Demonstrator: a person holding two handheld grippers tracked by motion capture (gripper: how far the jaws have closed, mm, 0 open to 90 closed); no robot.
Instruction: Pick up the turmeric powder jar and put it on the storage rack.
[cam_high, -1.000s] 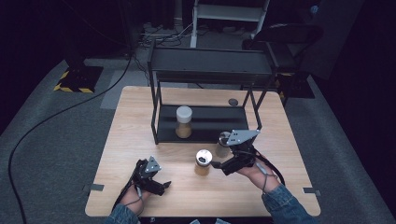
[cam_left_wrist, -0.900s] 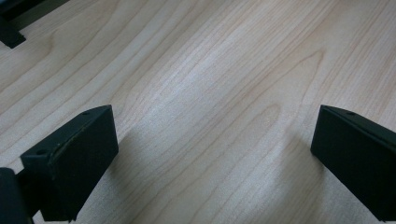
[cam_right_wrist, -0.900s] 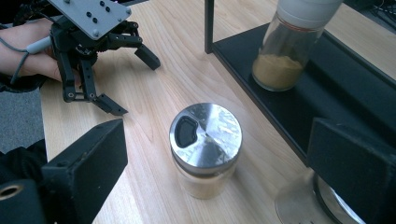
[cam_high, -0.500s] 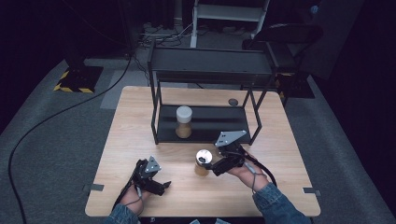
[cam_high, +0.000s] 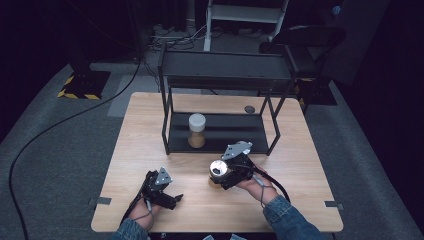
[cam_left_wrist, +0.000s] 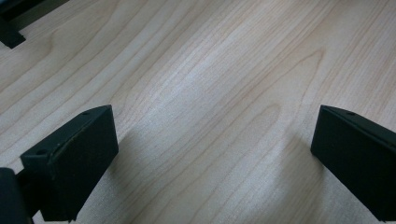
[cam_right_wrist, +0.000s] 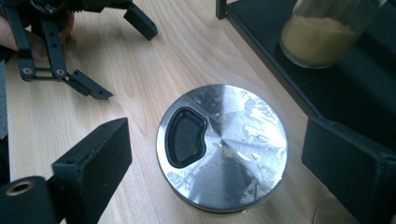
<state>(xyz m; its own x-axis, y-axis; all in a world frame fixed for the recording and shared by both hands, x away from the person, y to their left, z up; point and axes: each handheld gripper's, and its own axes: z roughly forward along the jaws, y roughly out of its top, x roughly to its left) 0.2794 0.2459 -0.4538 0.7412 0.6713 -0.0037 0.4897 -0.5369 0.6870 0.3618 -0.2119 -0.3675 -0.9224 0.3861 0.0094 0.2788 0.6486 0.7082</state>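
Right gripper (cam_right_wrist: 210, 154) wide open around the metal-lidded jar (cam_right_wrist: 222, 145), not touching.

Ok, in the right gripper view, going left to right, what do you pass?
Other black gripper on the pale wooden table → round shiny metal shaker lid → glass jar of tan powder on the black shelf.

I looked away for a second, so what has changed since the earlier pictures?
The right gripper has moved left, up to the shaker jar, its open jaws now on either side of the metal lid, not yet closed. The left gripper, the jar on the rack and the rack stayed put.
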